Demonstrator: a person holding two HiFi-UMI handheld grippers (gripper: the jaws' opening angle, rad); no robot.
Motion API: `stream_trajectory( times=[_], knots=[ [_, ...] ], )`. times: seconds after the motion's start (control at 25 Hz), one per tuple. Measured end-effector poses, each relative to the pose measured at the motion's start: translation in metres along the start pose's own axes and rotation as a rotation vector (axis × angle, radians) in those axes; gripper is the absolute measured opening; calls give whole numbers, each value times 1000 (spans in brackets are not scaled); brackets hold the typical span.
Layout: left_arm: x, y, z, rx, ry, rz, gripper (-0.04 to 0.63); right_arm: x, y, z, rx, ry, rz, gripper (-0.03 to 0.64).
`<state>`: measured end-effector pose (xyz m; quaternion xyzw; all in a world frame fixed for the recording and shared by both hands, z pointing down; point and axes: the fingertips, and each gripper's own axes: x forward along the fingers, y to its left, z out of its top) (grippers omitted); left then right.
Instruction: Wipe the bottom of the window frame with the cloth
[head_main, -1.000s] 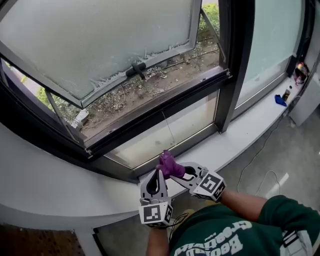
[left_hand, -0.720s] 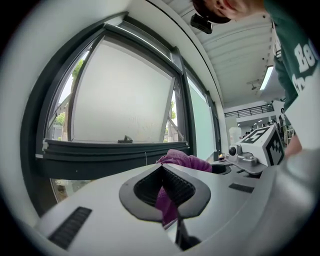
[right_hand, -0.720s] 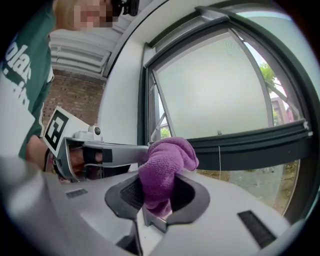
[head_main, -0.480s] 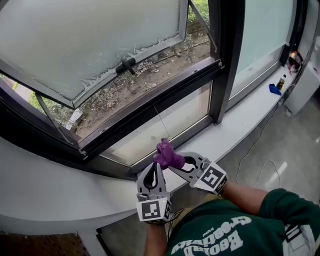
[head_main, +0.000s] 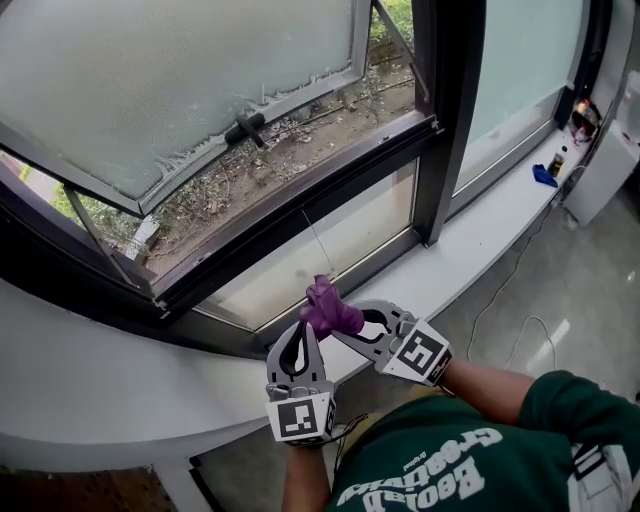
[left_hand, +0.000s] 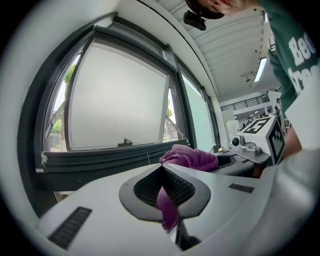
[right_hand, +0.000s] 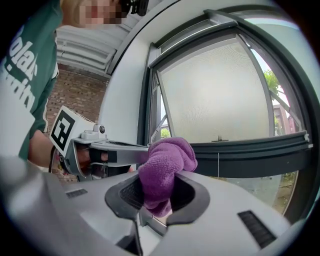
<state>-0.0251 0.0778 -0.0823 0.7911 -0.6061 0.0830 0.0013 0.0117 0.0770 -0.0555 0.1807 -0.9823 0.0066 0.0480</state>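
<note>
While the cloth (head_main: 326, 310) is clenched in the fingers of both the left gripper (head_main: 308, 328) and the right gripper (head_main: 340, 333), close by the bottom of the window frame (head_main: 380, 262), it should be pressed down flat and drawn evenly along

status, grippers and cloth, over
Left gripper and right gripper both shut on the cloth. Cloth bunched between them, up by the bottom window frame; contact unclear. Nothing in the way.
</note>
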Motion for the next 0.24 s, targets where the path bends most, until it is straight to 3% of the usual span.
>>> stream_trajectory(
  times=[0.24],
  knots=[
    [0,1,-4,4,11,-14,8,3,2,2,-16,3,-1,98]
  ],
)
